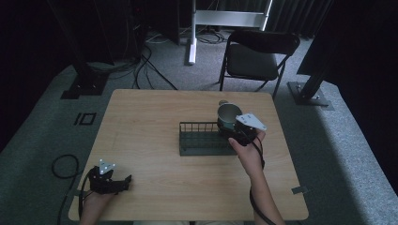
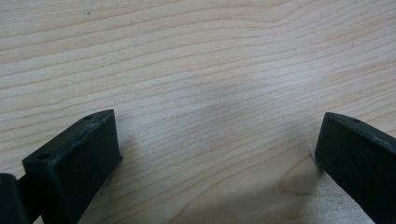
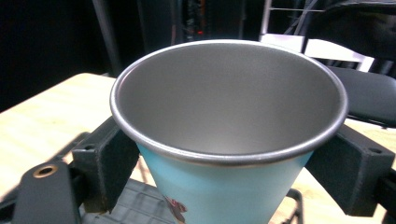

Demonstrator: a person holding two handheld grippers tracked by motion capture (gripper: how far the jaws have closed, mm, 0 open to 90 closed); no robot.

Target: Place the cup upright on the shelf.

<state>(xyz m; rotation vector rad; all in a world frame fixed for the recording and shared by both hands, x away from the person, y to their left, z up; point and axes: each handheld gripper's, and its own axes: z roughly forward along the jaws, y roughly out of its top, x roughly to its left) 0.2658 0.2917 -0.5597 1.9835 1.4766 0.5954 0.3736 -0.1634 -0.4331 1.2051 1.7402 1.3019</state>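
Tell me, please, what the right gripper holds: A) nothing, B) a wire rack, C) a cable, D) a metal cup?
D: in the right gripper view the right gripper has a jaw pressed on each side of the cup, light blue outside and bare metal inside, while the left gripper is open over the bare table.

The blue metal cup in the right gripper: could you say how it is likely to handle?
The cup looks thin-walled metal, so probably stiff and light. Its smooth tapered sides may slip downward between the right gripper pads. Wide-mouthed and narrower below, it could tip if set down carelessly.
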